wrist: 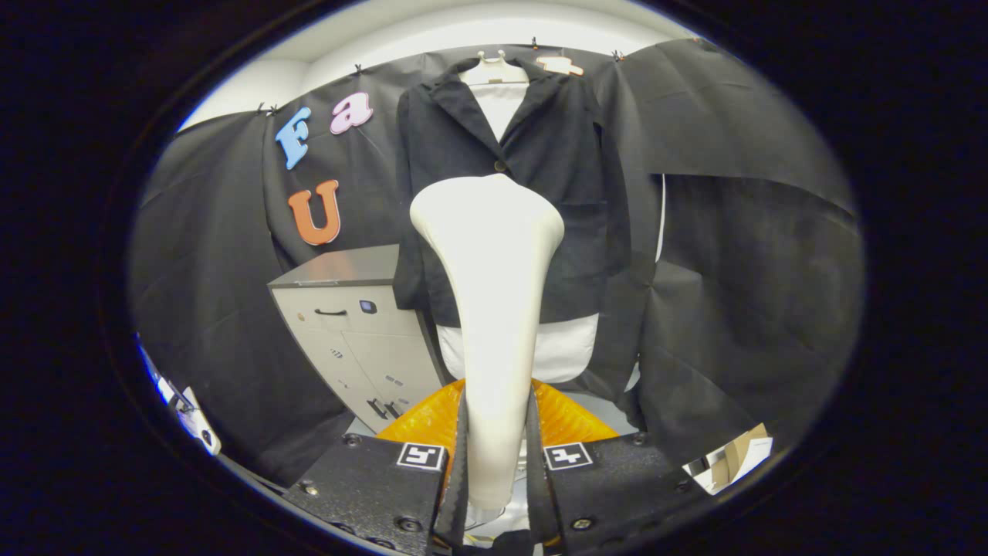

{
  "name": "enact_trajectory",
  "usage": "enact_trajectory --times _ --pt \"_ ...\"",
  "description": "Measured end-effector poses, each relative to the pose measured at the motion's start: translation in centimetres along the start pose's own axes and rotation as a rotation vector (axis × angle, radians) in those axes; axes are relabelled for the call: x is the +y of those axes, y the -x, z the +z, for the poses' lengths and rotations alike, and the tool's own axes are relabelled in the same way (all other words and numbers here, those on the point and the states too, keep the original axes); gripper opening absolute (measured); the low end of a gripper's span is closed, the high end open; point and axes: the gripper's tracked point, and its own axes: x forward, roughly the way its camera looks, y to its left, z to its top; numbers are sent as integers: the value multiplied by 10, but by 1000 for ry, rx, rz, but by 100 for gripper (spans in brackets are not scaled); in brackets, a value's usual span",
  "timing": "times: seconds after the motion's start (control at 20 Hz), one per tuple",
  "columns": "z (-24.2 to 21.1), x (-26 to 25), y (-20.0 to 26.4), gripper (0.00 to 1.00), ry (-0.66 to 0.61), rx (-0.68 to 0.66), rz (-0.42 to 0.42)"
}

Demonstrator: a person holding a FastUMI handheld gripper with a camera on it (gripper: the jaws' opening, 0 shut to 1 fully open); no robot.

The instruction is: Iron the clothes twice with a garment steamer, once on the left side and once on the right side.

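A cream-white garment steamer stands upright between my fingers, its narrow handle clamped by both of them and its wide head flaring above. My gripper is shut on that handle. Beyond the steamer head hangs a black jacket over a white shirt on a white hanger. The steamer head sits in front of the jacket's lower middle, a little left of its buttoned front; whether it touches the cloth I cannot tell. The shirt's white hem shows below the jacket.
A grey-topped cabinet with drawers stands left of the jacket, close to its sleeve. An orange ribbed object lies low just behind my fingers. Cardboard and paper lie at the lower right. Black cloth walls surround the booth.
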Motion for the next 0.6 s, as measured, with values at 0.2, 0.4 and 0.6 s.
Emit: enact_trajectory --times 0.2,0.4,0.6 --pt "13 -3 32 34 -9 -39 -2" --pt "20 -13 54 34 -18 -60 9" --pt "27 -28 71 34 -6 -91 31"
